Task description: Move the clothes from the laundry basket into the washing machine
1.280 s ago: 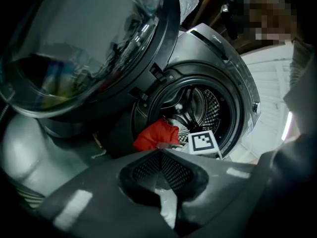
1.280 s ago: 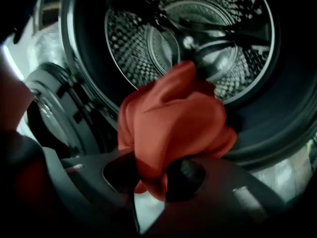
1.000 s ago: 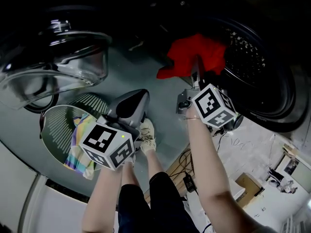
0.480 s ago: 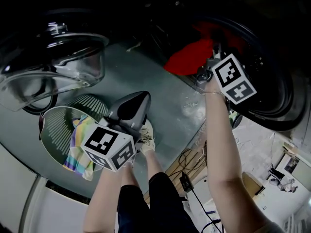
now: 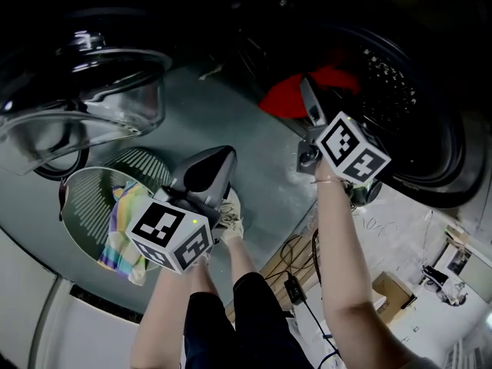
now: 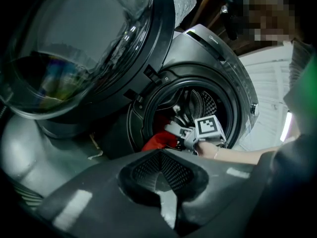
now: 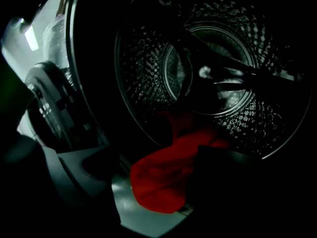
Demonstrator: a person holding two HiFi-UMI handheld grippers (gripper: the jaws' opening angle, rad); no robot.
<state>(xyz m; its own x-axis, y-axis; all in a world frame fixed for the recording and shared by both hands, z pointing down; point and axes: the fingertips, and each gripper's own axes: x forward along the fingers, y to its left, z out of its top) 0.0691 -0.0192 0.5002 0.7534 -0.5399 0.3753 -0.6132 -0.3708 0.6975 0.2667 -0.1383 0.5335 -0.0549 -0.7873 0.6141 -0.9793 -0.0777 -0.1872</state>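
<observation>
Down at the machine's mouth, the crumpled red cloth garment [image 5: 286,98] lies draped over the lower lip of the round opening of the dark grey front-loading washing machine [image 6: 213,39], partly inside the perforated steel drum [image 7: 143,68], at about 1 o'clock in the head view. The right gripper [image 5: 310,104] points into that opening with its jaws spread apart, and the red garment lies loose in the gap between them. The left gripper [image 5: 209,167] hangs near the middle of the head view, its jaws pressed together on nothing. At 8 o'clock sits the round pale green slatted plastic laundry basket [image 5: 88,198], holding a pastel rainbow-striped cloth [image 5: 121,237]. The machine's glass-bowled door [image 5: 100,91] stands swung open at 10 o'clock.
</observation>
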